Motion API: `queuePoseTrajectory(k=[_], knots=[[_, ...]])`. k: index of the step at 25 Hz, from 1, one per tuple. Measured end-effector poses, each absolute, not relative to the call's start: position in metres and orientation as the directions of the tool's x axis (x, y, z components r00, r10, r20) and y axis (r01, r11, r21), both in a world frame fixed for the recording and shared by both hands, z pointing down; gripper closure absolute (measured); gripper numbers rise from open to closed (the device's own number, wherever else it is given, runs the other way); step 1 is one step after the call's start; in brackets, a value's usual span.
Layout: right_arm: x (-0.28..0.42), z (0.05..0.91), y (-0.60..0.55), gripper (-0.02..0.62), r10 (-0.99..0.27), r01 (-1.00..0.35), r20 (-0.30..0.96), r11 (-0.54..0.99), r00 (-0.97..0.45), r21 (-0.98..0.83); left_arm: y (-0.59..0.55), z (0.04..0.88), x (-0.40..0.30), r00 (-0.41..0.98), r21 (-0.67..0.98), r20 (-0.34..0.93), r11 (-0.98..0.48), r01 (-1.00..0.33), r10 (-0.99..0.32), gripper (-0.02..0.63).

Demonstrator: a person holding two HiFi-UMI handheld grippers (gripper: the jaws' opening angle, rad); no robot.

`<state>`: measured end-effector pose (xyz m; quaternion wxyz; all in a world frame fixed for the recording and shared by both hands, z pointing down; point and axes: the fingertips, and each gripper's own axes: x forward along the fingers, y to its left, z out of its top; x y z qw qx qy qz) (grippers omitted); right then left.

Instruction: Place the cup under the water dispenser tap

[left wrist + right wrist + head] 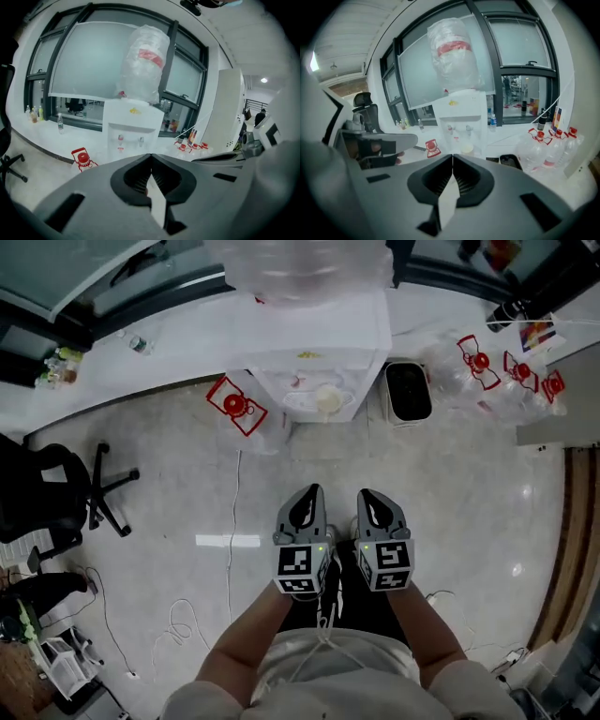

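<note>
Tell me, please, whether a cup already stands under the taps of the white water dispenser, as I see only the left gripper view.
Observer: Yes. A pale round cup stands in the alcove of the white water dispenser, below the taps.
Operator: Thank you. Is the right gripper holding anything?
Observer: No. The right gripper is shut, with nothing between its jaws.
Operator: What stands next to the dispenser?
Observer: A black rectangular bin stands just right of it in the head view.
</note>
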<state>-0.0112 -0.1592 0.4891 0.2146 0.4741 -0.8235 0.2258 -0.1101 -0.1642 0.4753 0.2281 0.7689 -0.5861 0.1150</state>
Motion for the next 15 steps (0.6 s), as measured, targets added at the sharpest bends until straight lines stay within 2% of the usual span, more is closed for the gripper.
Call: queuePoseTrajectory(k=[8, 15], knots=[[-0.009, 0.388, -0.161, 0.569, -0.715, -0.866, 0.51, 0.479, -0.479, -0.142, -0.168, 0.358, -0.109, 0.335, 0.174, 0.302, -0.294, -0.94, -0.892, 0.586], [-0.022, 0.285, -0.187, 0.569, -0.784, -0.85, 0.351, 0.522, -0.512, -0.073, -0.177, 0.261, -0.129, 0.36, 0.127, 0.135, -0.344, -0.93, -0.923, 0.586]])
